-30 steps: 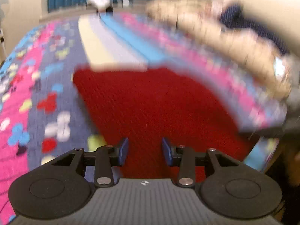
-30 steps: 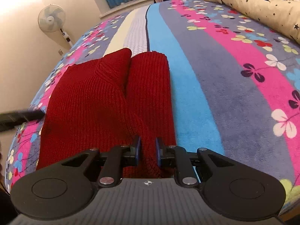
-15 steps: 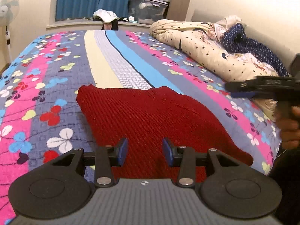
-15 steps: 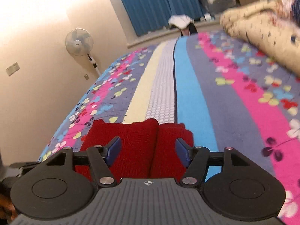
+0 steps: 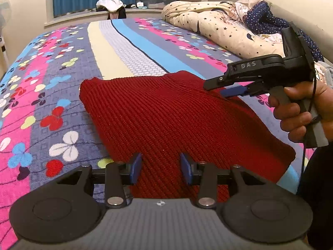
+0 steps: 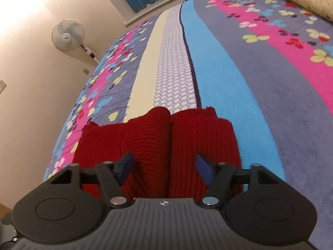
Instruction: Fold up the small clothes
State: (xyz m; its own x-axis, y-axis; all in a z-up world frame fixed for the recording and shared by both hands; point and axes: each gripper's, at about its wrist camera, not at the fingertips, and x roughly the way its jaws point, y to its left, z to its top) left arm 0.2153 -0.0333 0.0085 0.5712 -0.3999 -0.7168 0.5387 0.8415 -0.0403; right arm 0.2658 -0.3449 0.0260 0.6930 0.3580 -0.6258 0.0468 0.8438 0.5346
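Note:
A red knitted sweater [image 5: 166, 114] lies folded on the striped flowered bedspread [image 5: 52, 83]. My left gripper [image 5: 160, 167] is open and empty above its near edge. The right gripper shows in the left wrist view [image 5: 231, 90], held in a hand over the sweater's right side. In the right wrist view the sweater [image 6: 166, 141] shows two folded sleeves side by side. My right gripper [image 6: 164, 167] is open wide just above them, holding nothing.
A cream star-print duvet [image 5: 208, 23] and dark blue dotted fabric [image 5: 268, 18] are heaped at the bed's right. A white garment [image 5: 110, 4] sits at the far end by blue curtains. A standing fan [image 6: 68, 35] is by the left wall.
My right gripper let go of the sweater, opened wide and lifted away, then came back low over the sleeves. My left gripper stayed open and drew back a little.

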